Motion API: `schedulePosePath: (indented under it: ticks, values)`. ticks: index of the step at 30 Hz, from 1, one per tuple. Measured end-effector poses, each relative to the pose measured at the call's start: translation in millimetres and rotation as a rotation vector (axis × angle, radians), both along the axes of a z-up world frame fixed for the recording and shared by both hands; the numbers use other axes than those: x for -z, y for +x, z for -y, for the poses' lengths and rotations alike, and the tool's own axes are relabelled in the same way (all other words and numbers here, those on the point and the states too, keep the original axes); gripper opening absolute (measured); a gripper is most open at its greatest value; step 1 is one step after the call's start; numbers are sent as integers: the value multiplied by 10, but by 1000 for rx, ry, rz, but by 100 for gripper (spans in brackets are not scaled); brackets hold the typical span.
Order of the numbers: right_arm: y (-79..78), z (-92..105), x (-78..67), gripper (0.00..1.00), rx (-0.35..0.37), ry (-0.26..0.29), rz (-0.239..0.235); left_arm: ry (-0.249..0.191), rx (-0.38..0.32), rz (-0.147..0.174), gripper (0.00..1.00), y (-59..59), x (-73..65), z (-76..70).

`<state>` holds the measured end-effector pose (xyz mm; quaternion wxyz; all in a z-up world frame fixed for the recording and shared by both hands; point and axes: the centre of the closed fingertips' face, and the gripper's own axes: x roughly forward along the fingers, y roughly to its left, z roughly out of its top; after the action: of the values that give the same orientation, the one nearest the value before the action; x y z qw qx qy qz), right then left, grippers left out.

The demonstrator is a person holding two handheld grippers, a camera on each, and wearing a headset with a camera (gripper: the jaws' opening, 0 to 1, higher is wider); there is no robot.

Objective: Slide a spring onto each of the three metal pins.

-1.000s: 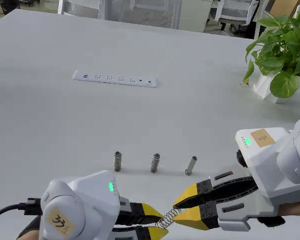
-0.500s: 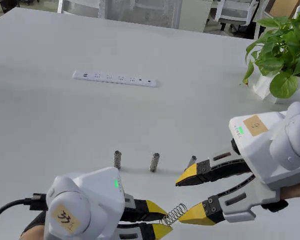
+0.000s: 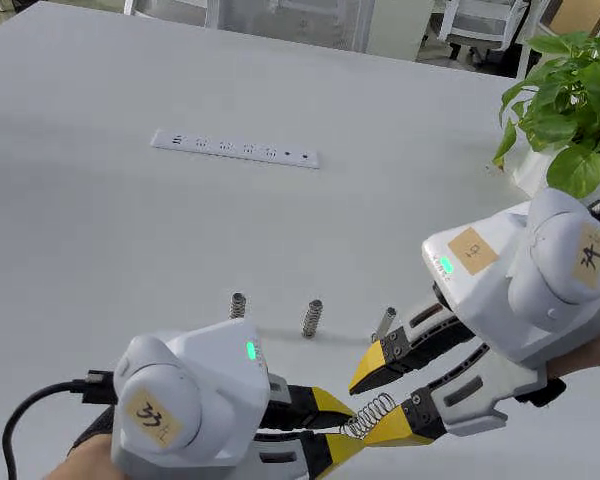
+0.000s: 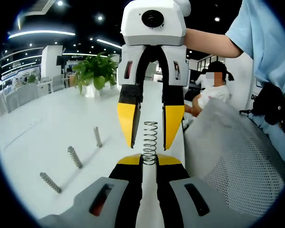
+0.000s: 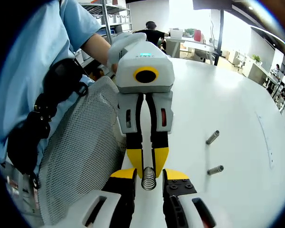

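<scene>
Since a second ago the right gripper (image 3: pixel 363 412) has spread its jaws off the spring (image 3: pixel 372 413), so it now stands released. That leaves the spring with the left gripper (image 4: pixel 149 160), which is clenched on one end of it. The free coils poke out between the right gripper's parted jaws, unpinched. On the surface (image 3: pixel 130 200) the left pin (image 3: pixel 238 305) and middle pin (image 3: pixel 312 318) already wear springs. The third pin (image 3: pixel 383 322) stands bare just beyond the right gripper's upper jaw. This looks like a regrasp before the last fitting.
</scene>
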<state>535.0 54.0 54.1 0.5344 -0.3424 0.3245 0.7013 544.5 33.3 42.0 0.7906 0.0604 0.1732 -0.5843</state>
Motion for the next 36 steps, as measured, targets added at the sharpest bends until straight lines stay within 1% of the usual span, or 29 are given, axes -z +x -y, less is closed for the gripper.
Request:
schedulePosePath:
  ticks: [4,5,14,19,21,23,24,25,26,28,30,34,36]
  values:
    - [7,28,14,15,-16,-20,6,-8,-4,-4,6,8,-5,0]
    - [6,33,13,15,-20,-24,5,-15,-7,-8,6,9,-13,-1]
    - [-26,22,23,10,-40,-36,0,-31,-14,-11,6,8,-32,-5]
    - [-23,9,26,8,-42,-33,4,-33,-14,-11,6,0,-37,-9]
    - [-28,13,28,8,-41,-38,-2,-36,-14,-15,6,-2,-38,-10]
    - [-32,21,36,8,-50,-43,5,-35,-14,-13,6,-3,-36,-10]
    - [-40,18,33,8,-54,-40,4,-36,-13,-14,6,-6,-35,-9]
    - [-39,-6,21,8,-71,-18,21,-37,-13,-15,6,-9,-35,-8]
    - [-55,5,22,8,-72,-20,15,-36,-13,-14,6,-7,-34,-10]
    - [-62,5,25,7,-71,-20,8,-38,-7,-23,7,-23,-34,-7]
    - [-67,7,32,7,-81,-17,13,-30,-4,-10,7,-29,-29,-5]
    - [-73,9,38,7,-78,-22,7,-24,-5,-9,7,-36,-22,3]
    - [-66,12,47,7,-76,-28,8,-17,-8,0,7,-32,-16,4]
